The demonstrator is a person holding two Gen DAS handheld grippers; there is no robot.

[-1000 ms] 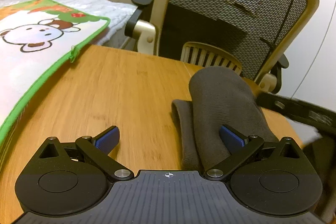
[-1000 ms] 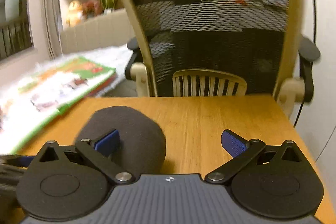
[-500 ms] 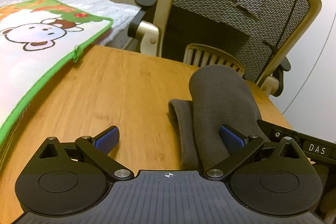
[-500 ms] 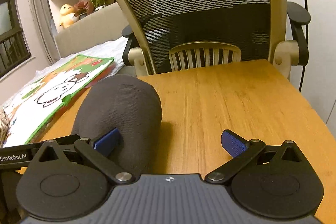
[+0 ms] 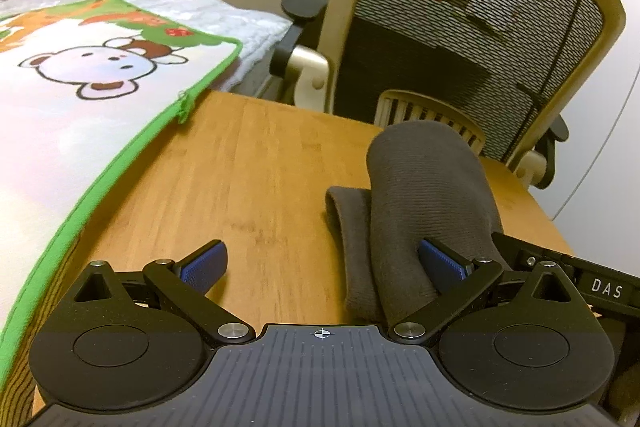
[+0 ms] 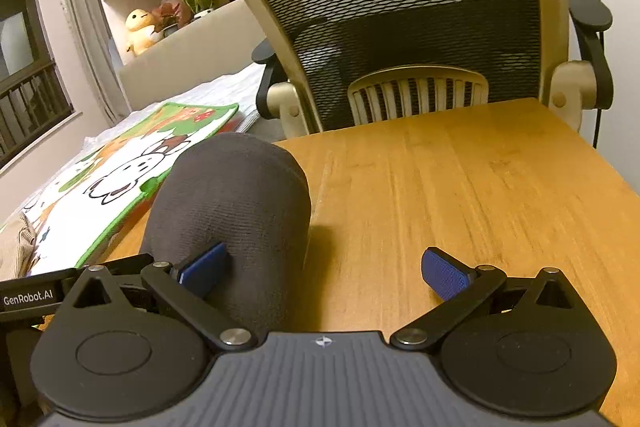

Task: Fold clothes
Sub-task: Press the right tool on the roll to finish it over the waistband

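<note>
Cloth bunched mid-counter, between left tongs and right tongs, both spread; bare wood rightward to the edge, mat overhanging left

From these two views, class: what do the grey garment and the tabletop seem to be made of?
Grey garment: looks like soft knitted fabric, matte, with fine ribbed rows across it. Tabletop: appears to be bamboo or light wood with a smooth satin finish; long streaky grain shows, though it could be laminate.

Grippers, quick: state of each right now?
Left gripper: open, holding nothing; grey cloth lies beside its right finger.
Right gripper: open, holding nothing.
</note>
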